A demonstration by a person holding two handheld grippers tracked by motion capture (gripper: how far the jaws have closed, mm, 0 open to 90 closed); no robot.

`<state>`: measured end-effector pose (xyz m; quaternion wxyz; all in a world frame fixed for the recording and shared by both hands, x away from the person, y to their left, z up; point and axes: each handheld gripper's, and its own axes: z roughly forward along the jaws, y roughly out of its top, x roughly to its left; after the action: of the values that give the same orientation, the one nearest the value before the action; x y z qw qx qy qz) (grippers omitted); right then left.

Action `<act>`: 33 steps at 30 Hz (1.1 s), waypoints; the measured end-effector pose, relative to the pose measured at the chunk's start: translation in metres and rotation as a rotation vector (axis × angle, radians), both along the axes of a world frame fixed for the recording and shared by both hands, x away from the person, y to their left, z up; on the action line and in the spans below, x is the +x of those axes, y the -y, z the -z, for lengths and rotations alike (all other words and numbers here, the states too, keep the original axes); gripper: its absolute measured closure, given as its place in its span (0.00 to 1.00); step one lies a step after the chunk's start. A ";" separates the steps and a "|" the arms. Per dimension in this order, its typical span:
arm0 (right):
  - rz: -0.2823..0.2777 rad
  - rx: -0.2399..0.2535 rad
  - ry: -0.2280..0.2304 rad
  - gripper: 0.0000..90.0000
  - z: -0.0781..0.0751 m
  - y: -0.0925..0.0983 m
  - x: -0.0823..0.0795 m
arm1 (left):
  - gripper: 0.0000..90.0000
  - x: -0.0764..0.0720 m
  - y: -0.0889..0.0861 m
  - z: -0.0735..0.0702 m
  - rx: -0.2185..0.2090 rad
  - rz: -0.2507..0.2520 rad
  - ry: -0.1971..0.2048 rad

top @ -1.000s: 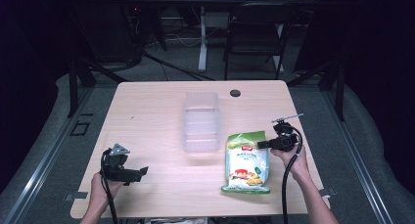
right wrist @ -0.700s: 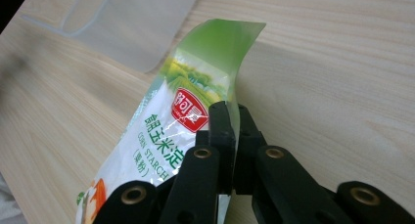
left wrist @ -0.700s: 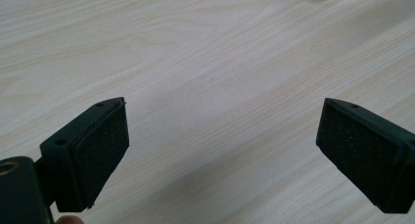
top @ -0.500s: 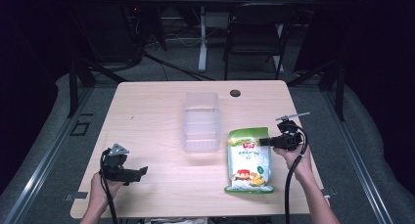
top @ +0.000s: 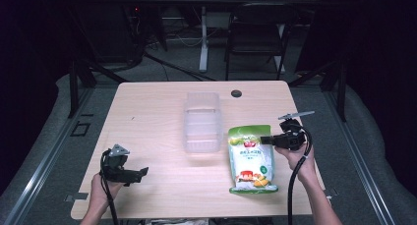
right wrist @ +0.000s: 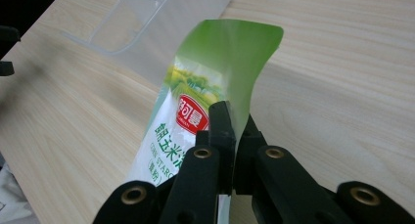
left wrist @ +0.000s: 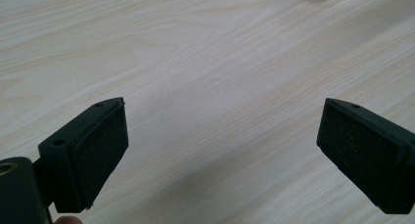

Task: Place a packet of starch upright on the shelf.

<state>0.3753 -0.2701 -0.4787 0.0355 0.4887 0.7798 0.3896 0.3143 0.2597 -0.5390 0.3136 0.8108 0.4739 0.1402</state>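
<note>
The right gripper (right wrist: 230, 136) has its black jaws clamped tight on the right edge of a glossy green-and-white pouch (right wrist: 205, 97), whose thin upper part curls upward. In the high view that gripper (top: 268, 139) sits at the pouch's (top: 251, 158) upper right, with the pouch lying flat near the table's (top: 157, 112) right front. The left gripper (left wrist: 220, 150) hovers with its jaws spread wide over bare, pale wood grain; its foam-like pads (left wrist: 100, 155) touch nothing. A clear, ribbed plastic box (top: 200, 122) stands mid-table, just beside the pouch's upper left corner. Open tabletop lies between the left gripper (top: 137, 173) and the pouch.
</note>
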 end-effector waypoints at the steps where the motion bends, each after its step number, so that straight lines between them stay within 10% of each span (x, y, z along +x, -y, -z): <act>1: -0.002 -0.006 0.001 1.00 -0.002 -0.001 -0.001 | 0.06 0.000 0.000 0.000 0.001 0.001 0.001; 33: -0.059 -0.046 0.154 1.00 -0.050 -0.017 -0.019 | 0.05 0.001 0.001 0.000 -0.001 0.009 0.001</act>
<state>0.3562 -0.2534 -0.4289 0.0949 0.4334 0.7975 0.4089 0.3155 0.2586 -0.5392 0.3148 0.8127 0.4702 0.1391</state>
